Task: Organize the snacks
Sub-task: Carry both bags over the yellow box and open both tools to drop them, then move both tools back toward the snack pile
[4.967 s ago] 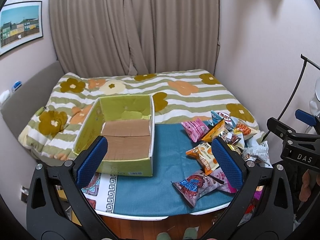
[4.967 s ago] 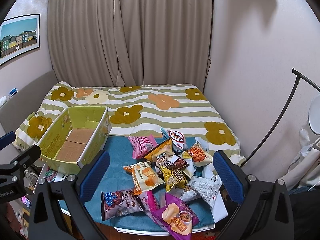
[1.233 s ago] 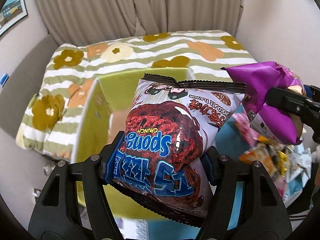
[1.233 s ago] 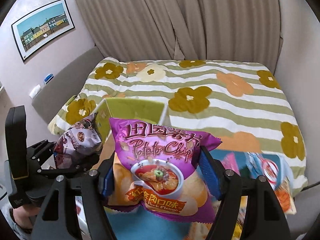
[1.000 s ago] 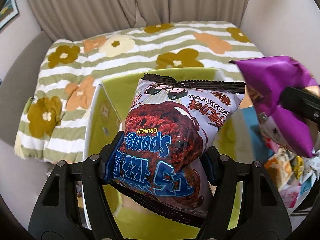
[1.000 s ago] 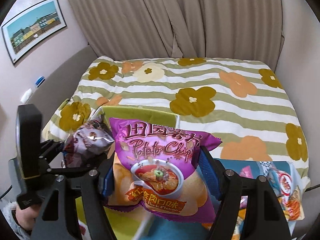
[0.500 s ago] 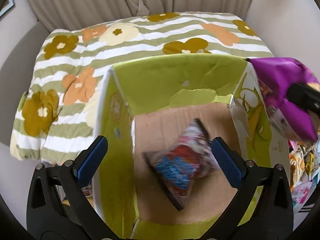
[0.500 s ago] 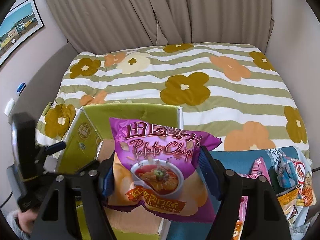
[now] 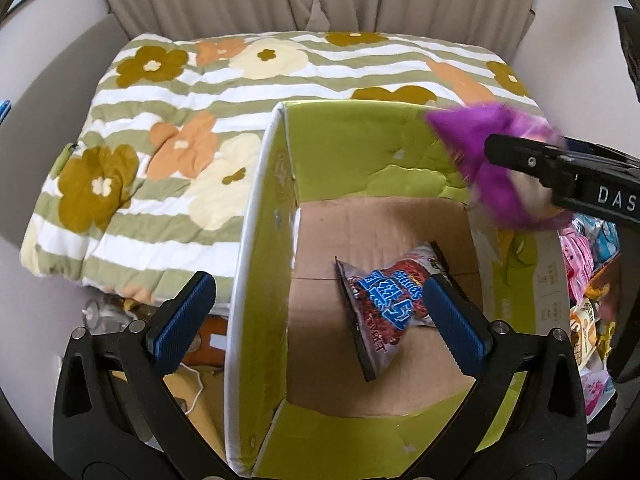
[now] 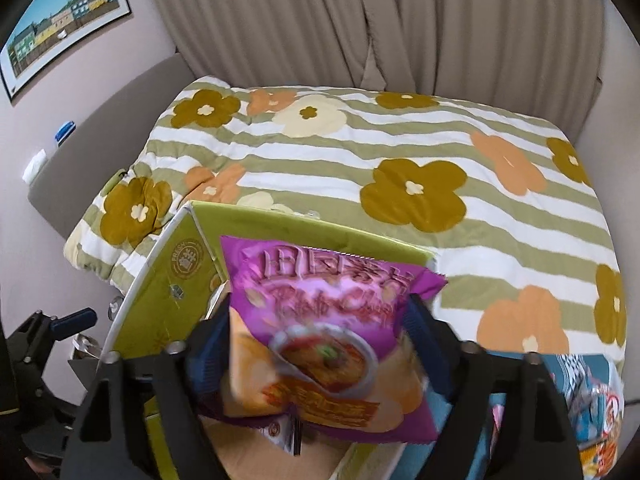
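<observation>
The left tool [image 9: 320,312] hangs with fingers apart over the green box [image 9: 256,216], where the Sponge Crunch bag [image 9: 384,296] lies; the right tool [image 10: 320,340] clamps the purple potato chips bag [image 10: 324,336] above it, seemingly for dropping.

We see the left gripper [image 9: 320,316] spread wide and empty above the green box [image 9: 256,248]. The chocolate snack bag [image 9: 390,300] lies on its cardboard floor; a blurred purple bag [image 9: 496,168] hangs over the box's right edge.
</observation>
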The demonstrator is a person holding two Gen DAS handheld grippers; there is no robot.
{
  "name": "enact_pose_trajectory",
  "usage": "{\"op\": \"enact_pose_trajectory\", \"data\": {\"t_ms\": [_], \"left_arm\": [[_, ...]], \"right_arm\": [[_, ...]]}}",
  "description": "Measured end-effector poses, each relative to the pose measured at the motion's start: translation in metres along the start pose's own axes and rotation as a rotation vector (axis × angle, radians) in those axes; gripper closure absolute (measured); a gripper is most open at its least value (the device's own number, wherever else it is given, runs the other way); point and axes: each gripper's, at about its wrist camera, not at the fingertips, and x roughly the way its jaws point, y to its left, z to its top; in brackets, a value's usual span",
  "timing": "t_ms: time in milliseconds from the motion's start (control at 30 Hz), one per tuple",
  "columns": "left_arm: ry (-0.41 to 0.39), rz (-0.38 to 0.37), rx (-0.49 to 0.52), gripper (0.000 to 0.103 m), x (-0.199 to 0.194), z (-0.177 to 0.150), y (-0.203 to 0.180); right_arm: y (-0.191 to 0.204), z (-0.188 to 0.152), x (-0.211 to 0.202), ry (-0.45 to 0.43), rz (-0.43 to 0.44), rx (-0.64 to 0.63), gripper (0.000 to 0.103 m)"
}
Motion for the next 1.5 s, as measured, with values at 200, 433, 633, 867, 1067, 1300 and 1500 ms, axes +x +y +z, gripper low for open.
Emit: {"op": "enact_pose_trajectory", "data": {"t_ms": [200,433,633,867,1067,1300,1500], "left_arm": [[0.013,-0.009,0.006,0.001,0.006,-0.004,0.003],[-0.001,-0.033,0.022,0.001,0.004,-0.003,0.003],[-0.027,-0.034,0.032,0.001,-0.014,-0.002,0.001],[-0.089,-0.007,0.019,0.001,-0.061,-0.012,-0.014],[-0.152,0.009,-0.003,0.001,-0.106,-0.034,-0.048],[-0.194,-0.04,-0.021,0.001,-0.144,-0.071,-0.121],[-0.189,-0.096,0.013,0.001,-0.156,-0.103,-0.195]], "right_arm": [[0.004,-0.009,0.007,0.013,-0.014,-0.023,0.0],[0.002,-0.017,-0.004,0.022,-0.034,0.003,0.0],[0.004,-0.019,-0.027,-0.016,-0.057,0.016,0.0],[0.004,-0.026,-0.075,-0.08,-0.063,0.009,0.0],[-0.016,-0.05,-0.135,-0.148,-0.031,0.011,0.0],[-0.065,-0.099,-0.202,-0.187,-0.064,-0.003,0.0],[-0.117,-0.15,-0.251,-0.188,-0.129,0.005,0.0]]}}
